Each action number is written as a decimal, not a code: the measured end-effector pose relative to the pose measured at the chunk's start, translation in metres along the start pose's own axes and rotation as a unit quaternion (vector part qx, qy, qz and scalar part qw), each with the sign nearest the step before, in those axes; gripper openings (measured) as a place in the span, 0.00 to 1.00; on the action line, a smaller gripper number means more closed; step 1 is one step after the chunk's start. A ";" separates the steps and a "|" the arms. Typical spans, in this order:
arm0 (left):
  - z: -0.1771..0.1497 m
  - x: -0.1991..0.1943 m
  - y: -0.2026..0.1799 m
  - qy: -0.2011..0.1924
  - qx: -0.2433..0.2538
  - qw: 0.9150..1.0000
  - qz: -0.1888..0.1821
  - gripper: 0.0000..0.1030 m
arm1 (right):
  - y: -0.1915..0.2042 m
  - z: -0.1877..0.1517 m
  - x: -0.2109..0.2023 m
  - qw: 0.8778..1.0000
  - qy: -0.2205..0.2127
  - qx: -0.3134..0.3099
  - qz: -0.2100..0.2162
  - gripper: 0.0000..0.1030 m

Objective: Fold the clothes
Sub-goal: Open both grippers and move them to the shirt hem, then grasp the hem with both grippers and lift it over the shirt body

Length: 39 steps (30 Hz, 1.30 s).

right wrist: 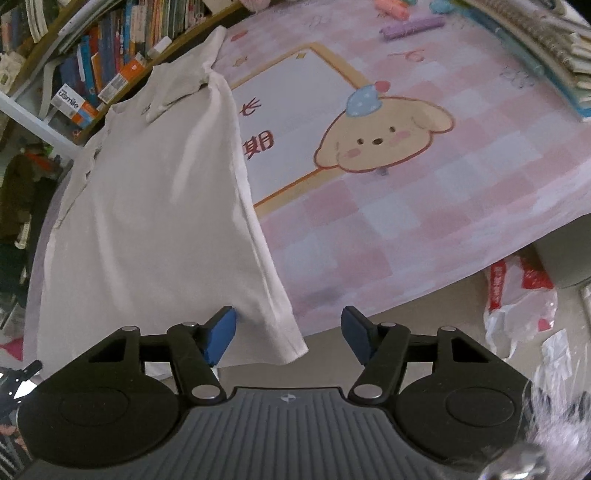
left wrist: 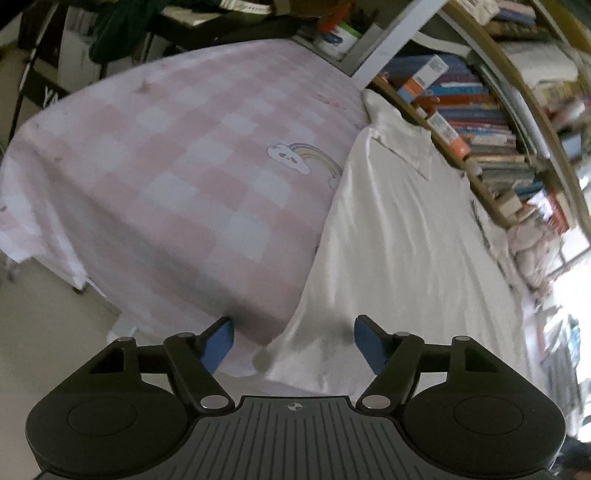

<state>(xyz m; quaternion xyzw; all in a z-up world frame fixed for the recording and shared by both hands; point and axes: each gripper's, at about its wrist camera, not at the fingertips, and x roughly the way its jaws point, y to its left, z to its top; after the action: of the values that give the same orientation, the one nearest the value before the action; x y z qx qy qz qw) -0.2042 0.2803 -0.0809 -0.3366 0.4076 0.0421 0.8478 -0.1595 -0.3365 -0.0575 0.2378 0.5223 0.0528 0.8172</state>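
A white collared shirt (left wrist: pixel 399 236) lies lengthwise on a table covered with a pink checked cloth (left wrist: pixel 166 155). Its hem hangs over the near table edge. In the right wrist view the shirt (right wrist: pixel 147 229) lies left of a cartoon dog print, collar at the far end. My left gripper (left wrist: pixel 293 345) is open, its blue pads either side of the shirt's lower left hem corner. My right gripper (right wrist: pixel 288 338) is open, with the shirt's lower right hem corner between its pads. Neither holds anything.
Bookshelves (left wrist: pixel 480 122) full of books run along the far side of the table (right wrist: pixel 424 206). Coloured items (right wrist: pixel 410 26) and stacked books (right wrist: pixel 554 55) lie at the far right of the table. Plastic bags (right wrist: pixel 517 306) lie on the floor at right. Dark furniture (left wrist: pixel 110 33) stands beyond the table.
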 end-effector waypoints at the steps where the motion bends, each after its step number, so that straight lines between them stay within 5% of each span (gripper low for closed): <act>1: 0.001 0.003 0.002 0.003 -0.007 1.000 -0.003 0.70 | 0.001 0.001 0.002 1.000 0.004 0.002 0.002 0.60; 6: 0.002 0.009 0.012 0.012 -0.046 0.998 -0.032 0.67 | 0.004 0.006 0.008 0.999 0.020 0.015 0.023 0.52; 15: -0.005 -0.003 0.027 -0.001 -0.117 0.991 -0.066 0.42 | 0.008 -0.001 0.005 0.997 0.041 -0.004 0.065 0.22; 18: -0.007 -0.013 0.027 -0.006 -0.124 0.990 -0.074 0.23 | 0.008 -0.003 0.002 0.997 0.042 -0.011 0.071 0.08; 20: -0.006 -0.019 0.024 -0.005 -0.116 0.991 -0.074 0.12 | 0.010 -0.006 -0.002 0.996 0.040 -0.025 0.071 0.07; 31: -0.014 -0.061 0.002 -0.004 -0.061 0.996 -0.067 0.11 | -0.006 -0.018 -0.035 0.994 0.036 -0.053 0.090 0.07; 39: -0.048 -0.080 0.006 0.002 -0.069 0.996 -0.048 0.11 | -0.027 -0.040 -0.054 0.991 0.058 -0.061 0.103 0.07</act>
<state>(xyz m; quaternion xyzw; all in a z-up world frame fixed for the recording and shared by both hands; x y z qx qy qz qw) -0.2916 0.2719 -0.0478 -0.4138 0.3885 0.0292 0.8228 -0.2233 -0.3646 -0.0387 0.2366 0.5375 0.1826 0.7885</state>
